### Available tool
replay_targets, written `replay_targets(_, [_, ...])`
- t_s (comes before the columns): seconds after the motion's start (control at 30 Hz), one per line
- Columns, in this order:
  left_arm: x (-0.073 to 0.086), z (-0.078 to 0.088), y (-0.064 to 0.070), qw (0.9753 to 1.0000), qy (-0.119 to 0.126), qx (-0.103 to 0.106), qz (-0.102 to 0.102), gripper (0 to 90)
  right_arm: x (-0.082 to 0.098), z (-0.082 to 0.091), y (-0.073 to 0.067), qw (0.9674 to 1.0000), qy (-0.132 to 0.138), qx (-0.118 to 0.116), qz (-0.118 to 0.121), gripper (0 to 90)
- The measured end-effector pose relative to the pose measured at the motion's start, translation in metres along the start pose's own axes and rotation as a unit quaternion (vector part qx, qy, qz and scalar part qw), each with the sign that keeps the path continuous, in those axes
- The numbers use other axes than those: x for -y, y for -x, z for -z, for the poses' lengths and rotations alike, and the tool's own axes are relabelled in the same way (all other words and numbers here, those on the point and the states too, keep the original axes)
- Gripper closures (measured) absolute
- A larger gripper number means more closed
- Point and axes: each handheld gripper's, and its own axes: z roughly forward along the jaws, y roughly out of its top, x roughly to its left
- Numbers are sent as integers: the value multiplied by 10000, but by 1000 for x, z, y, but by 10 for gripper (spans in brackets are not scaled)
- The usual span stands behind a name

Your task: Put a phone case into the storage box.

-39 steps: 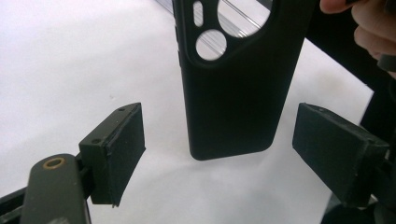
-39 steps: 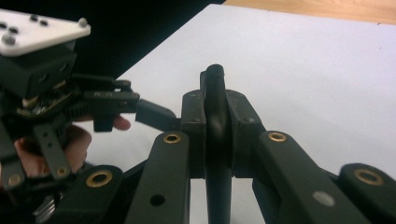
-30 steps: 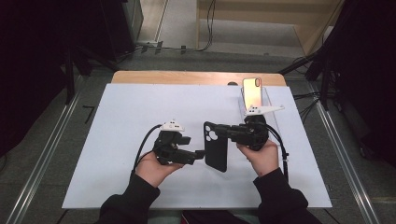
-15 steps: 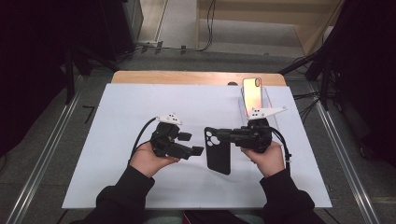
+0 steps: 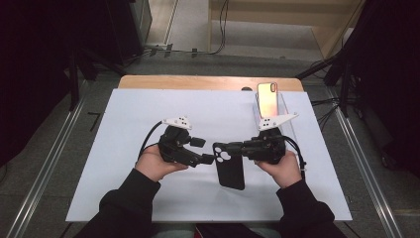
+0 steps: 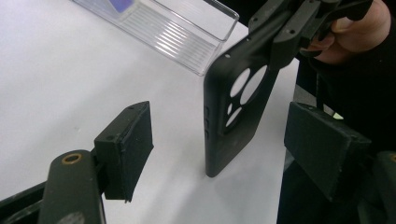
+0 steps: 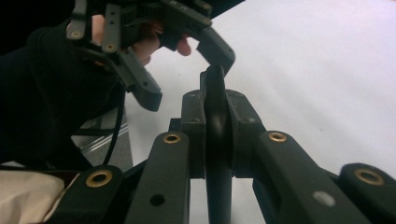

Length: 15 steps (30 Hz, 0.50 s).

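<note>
Over the white table (image 5: 124, 148), mid-scene, the right tool (image 5: 233, 148) pinches the black phone case (image 5: 230, 168) upright. From the left tool (image 6: 219, 154), spread wide around it, a hasty squeeze could twist it loose. Right gripper view: clamp's narrow, slip likely.

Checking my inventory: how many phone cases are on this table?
1: the black phone case stands on edge, clamped in the right gripper, between the left gripper's open jaws.
</note>
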Motion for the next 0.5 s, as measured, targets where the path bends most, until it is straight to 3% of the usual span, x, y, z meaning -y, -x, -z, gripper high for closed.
replay_targets(0.3, [0, -4, 2, 9995, -93, 238, -173, 300, 0, -7, -2, 9994, -69, -325, 100, 772])
replay_targets(0.5, [1, -6, 1, 9983, -155, 520, -217, 432, -2, -12, -4, 9984, -78, -531, 174, 772])
